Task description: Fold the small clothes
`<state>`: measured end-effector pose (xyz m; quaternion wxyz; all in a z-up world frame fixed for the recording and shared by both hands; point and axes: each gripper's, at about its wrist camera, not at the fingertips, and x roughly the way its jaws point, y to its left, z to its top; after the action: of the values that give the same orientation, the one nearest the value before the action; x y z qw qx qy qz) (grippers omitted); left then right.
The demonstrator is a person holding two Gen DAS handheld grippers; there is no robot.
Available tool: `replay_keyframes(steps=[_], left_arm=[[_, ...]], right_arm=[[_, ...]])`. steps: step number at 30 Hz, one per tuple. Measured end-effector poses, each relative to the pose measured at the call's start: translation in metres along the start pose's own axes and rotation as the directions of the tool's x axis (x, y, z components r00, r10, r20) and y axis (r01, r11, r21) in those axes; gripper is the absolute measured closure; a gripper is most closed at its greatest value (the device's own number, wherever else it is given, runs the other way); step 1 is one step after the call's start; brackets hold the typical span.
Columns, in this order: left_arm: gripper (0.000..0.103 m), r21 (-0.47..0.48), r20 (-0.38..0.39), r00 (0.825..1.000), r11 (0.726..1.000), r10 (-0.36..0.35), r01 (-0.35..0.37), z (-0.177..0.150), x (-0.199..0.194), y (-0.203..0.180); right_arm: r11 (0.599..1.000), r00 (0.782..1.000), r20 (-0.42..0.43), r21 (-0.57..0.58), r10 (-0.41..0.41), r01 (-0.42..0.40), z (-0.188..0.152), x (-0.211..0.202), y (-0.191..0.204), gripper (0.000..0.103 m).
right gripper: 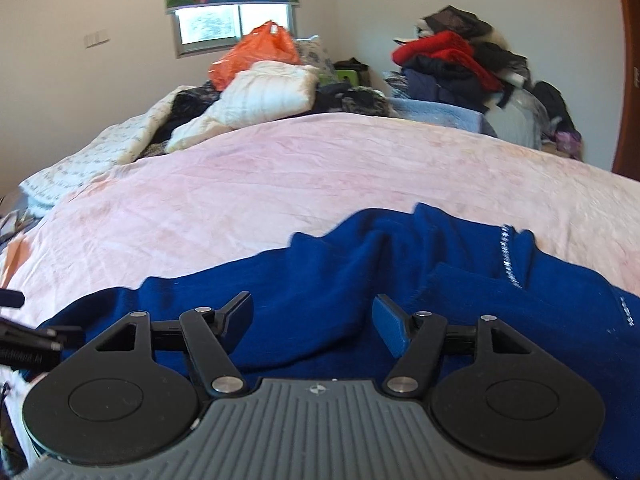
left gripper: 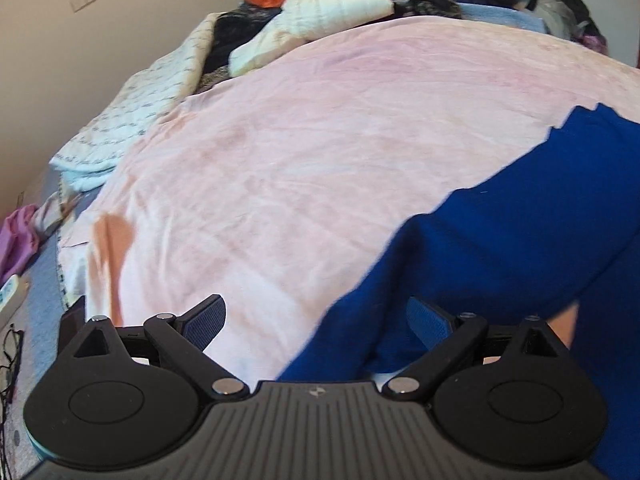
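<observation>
Deep-blue knitted garment (left gripper: 500,248), soft and thick, spread over the near right part of a pale pink bedspread (left gripper: 300,152) in the left wrist view. Left gripper (left gripper: 316,328) at the garment's left edge, fingers spread wide, nothing pinched; blue cloth under the right finger (left gripper: 428,328), pink sheet under the left. Whether that pad touches the knit: cannot tell. Likely trouble here: closing where it stands would catch bedspread along with the knit, dragging both.

From the right wrist view, same blue garment (right gripper: 360,264) bunched in ridges across the near bed, a pale stitched trim line (right gripper: 508,256) running down one fold. Right gripper (right gripper: 312,320) above the cloth, fingers well apart, holding nothing. Left gripper's black tip (right gripper: 24,340) just visible at the far left edge. Risks, as judged: a grab into a ridge could take several layers at once and fold crookedly; heavy knit could sag or slip from a shallow pinch; existing creases could get pressed in unless flattened first.
</observation>
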<state>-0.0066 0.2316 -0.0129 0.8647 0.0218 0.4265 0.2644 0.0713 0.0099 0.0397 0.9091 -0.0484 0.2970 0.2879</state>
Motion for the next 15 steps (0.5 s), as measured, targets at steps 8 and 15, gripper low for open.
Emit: replay_keyframes(steps=[8, 15], left_arm=[[0.004, -0.037, -0.017, 0.994, 0.993, 0.111, -0.111, -0.005, 0.024, 0.031], [0.005, -0.188, -0.052, 0.978, 0.960, 0.200, -0.206, 0.003, 0.027, 0.084]], right_arm=[[0.964, 0.997, -0.043, -0.256, 0.069, -0.077, -0.007, 0.011, 0.070, 0.030], [0.853, 0.987, -0.043, -0.500, 0.152, -0.153, -0.024, 0.006, 0.131, 0.030]])
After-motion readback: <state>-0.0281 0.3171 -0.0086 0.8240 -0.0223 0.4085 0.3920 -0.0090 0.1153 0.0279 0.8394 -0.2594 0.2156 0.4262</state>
